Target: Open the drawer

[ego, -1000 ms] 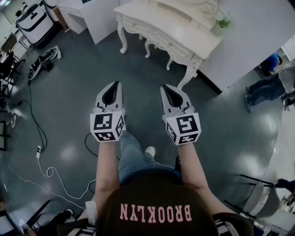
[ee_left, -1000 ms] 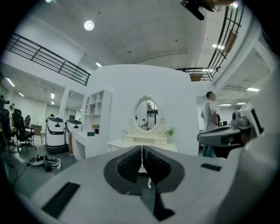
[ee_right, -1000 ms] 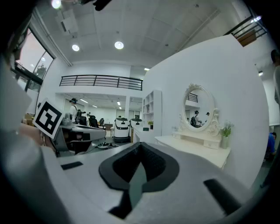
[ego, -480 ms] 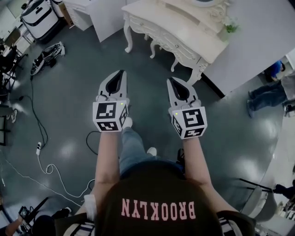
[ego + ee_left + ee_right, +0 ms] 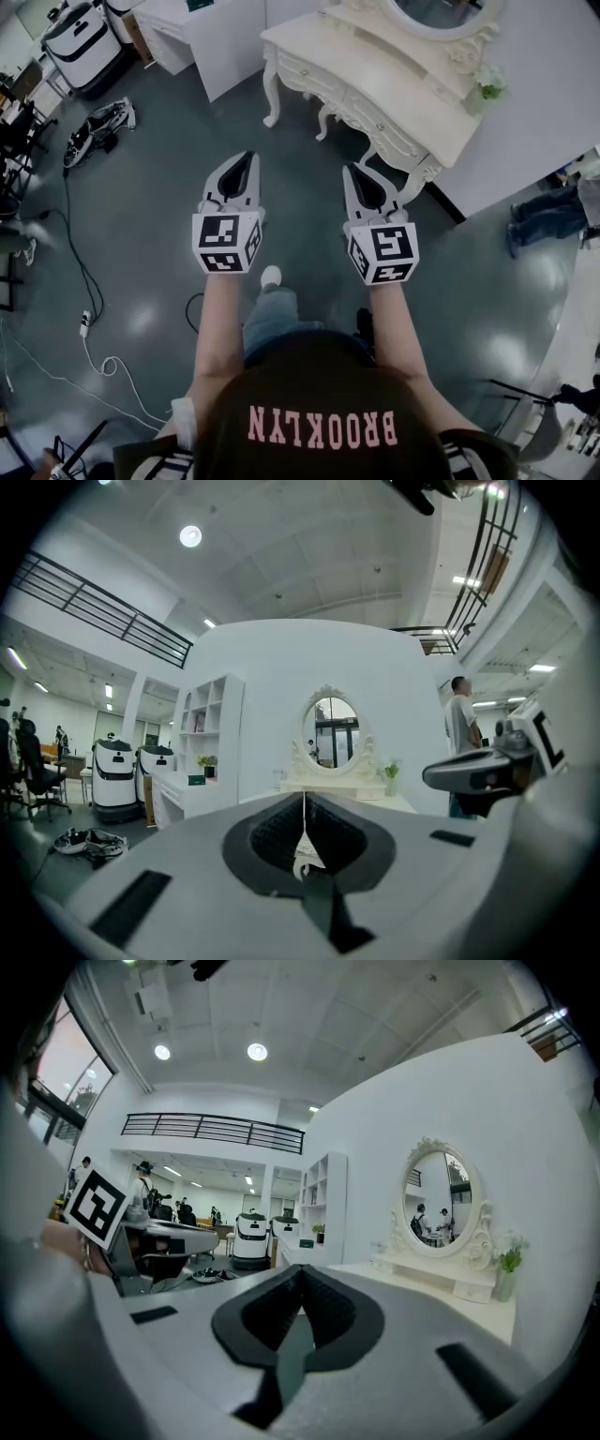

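the carved cream drawer [image 5: 361,110] sits closed in the front of the ornate cream dressing table [image 5: 412,89], ahead of both grippers. left gripper [image 5: 247,157] and right gripper [image 5: 350,171] are clenched on nothing, clear of it.

Left gripper [image 5: 248,157] and right gripper [image 5: 350,170] now nearer the dressing table [image 5: 380,82] than before

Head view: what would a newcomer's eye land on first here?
The ornate cream dressing table with its oval mirror stands at the upper right, against the white wall. At the centre, the left claw and right claw are held side by side, both shut and empty, pointing toward the table but short of it. A power strip and loose cables lie on the dark floor at the left.
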`<control>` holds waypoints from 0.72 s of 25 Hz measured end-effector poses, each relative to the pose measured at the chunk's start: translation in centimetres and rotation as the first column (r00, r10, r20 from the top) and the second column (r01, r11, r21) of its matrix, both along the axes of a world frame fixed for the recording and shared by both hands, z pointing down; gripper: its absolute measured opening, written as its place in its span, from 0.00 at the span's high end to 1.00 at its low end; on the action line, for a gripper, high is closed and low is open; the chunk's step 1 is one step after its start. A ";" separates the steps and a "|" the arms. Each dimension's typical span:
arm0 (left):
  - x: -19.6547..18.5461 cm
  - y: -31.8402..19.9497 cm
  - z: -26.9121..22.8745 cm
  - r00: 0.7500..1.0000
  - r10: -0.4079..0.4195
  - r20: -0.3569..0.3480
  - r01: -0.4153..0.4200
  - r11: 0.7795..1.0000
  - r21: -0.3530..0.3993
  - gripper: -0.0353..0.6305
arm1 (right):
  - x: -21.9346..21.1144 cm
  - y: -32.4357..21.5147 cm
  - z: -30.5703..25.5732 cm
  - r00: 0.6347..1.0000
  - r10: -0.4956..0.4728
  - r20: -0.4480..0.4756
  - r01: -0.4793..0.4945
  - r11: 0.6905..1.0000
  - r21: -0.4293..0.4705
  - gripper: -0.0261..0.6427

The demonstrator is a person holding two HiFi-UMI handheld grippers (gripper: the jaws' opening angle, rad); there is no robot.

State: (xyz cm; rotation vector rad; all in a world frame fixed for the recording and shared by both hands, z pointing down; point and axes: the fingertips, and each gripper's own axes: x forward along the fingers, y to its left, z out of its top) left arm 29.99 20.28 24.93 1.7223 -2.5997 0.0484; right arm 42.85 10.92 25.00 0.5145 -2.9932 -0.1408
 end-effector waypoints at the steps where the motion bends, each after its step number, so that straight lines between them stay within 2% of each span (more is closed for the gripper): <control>1: -1.3 -0.4 0.0 1.000 0.007 -0.002 -0.007 1.000 0.000 0.94 | -1.2 -0.3 0.0 1.000 0.007 -0.002 -0.007 1.000 -0.004 0.97; 12: -14.0 -4.4 0.3 0.997 0.074 -0.019 -0.074 0.997 -0.017 0.94 | -13.6 -3.4 0.5 0.998 0.058 -0.026 -0.059 0.997 -0.040 0.96; 18: -18.7 -4.8 1.4 0.997 0.072 -0.041 -0.073 0.997 -0.019 0.94 | -18.3 -4.1 1.2 0.997 0.062 -0.036 -0.063 0.997 -0.046 0.96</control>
